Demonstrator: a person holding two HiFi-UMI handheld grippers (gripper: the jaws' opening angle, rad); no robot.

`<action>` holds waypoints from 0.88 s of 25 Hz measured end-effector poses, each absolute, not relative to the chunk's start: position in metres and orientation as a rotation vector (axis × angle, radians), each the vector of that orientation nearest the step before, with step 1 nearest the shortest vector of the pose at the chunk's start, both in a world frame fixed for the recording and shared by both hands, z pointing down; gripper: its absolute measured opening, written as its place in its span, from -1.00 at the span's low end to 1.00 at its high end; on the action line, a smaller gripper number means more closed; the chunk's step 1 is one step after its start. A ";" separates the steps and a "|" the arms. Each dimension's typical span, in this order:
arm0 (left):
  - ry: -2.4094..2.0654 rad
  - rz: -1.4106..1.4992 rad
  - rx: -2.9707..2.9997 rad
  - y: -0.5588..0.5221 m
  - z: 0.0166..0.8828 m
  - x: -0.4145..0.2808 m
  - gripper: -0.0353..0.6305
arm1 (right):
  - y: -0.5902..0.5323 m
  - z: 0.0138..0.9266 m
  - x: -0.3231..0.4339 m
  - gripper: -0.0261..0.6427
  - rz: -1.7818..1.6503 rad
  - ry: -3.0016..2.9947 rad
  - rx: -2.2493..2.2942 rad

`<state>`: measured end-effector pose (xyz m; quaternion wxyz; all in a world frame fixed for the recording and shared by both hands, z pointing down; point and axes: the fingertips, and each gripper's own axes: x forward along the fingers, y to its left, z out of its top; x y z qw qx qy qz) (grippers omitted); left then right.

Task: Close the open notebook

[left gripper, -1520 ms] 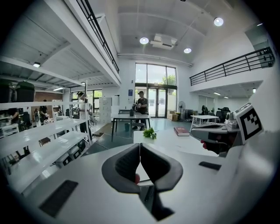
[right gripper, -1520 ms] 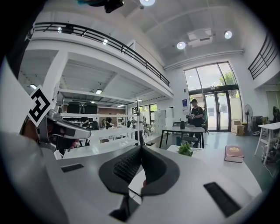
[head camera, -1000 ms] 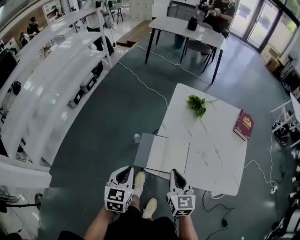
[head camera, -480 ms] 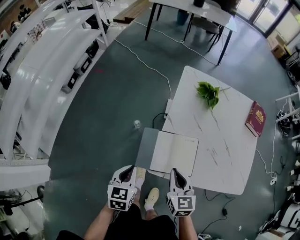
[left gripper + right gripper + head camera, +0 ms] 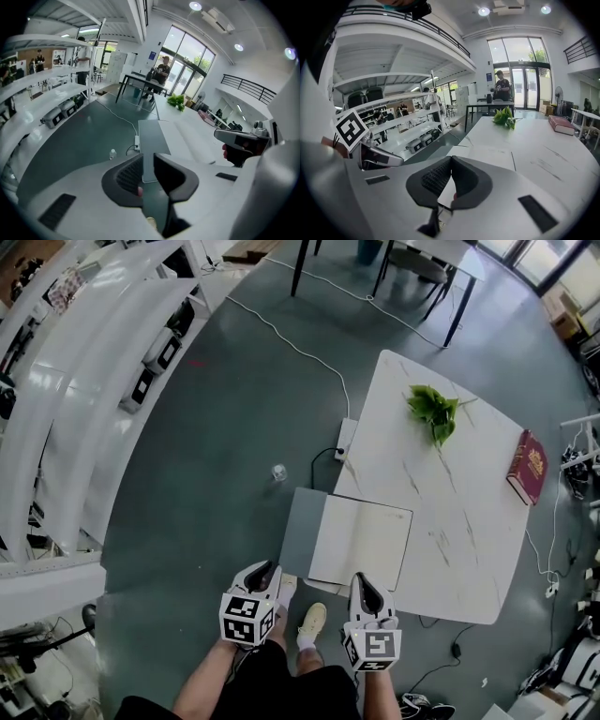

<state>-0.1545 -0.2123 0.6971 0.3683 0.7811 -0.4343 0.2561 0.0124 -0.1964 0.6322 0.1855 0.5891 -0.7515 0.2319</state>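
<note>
Nothing of the job is done yet, as far as I can judge. The table (image 5: 450, 521) stands ahead of me, and the notebook (image 5: 361, 540) lies wide open on its near left corner. The white pages rest flat on the tabletop. The grey cover (image 5: 302, 531) is spread out to the left and seems to hang past the table's edge, over the floor.

Neither claw touches the notebook. Both hover on the near side of it, short of the table and over my own feet. The left gripper (image 5: 265, 570) points toward the grey cover. Its jaws are opening, with only a narrow slit between them so far and nothing in it. The right gripper (image 5: 362, 585) points toward the near edge of the white pages. Its jaws are pinched together at the tips and hold nothing.

So everything is left to do, I reckon. I have to reach the notebook, catch one half, most likely that overhanging cover, swing it over onto the other and press the notebook flat.
</note>
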 end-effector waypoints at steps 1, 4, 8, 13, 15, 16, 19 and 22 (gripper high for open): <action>-1.093 0.643 1.989 -0.213 0.702 -0.153 -0.58 | -0.198 0.633 0.013 -0.87 0.656 -2.115 1.661; -1.051 0.608 1.924 -0.216 0.717 -0.151 -0.23 | -0.202 0.637 0.012 -0.87 0.665 -2.106 1.659; -1.026 0.613 1.869 -0.216 0.738 -0.146 -0.12 | -0.204 0.644 0.016 -0.87 0.677 -2.092 1.655; -0.969 0.596 1.815 -0.214 0.757 -0.141 -0.10 | -0.207 0.653 0.020 -0.87 0.685 -2.077 1.659; -0.950 0.598 1.809 -0.213 0.761 -0.139 -0.10 | -0.209 0.655 0.021 -0.87 0.688 -2.069 1.662; -0.941 0.599 1.805 -0.213 0.762 -0.138 -0.10 | -0.210 0.656 0.021 -0.87 0.689 -2.066 1.663; -0.926 0.608 1.803 -0.213 0.767 -0.138 -0.10 | -0.212 0.659 0.020 -0.87 0.692 -2.061 1.665; -0.907 0.621 1.816 -0.212 0.768 -0.135 -0.10 | -0.212 0.660 0.021 -0.87 0.695 -2.060 1.673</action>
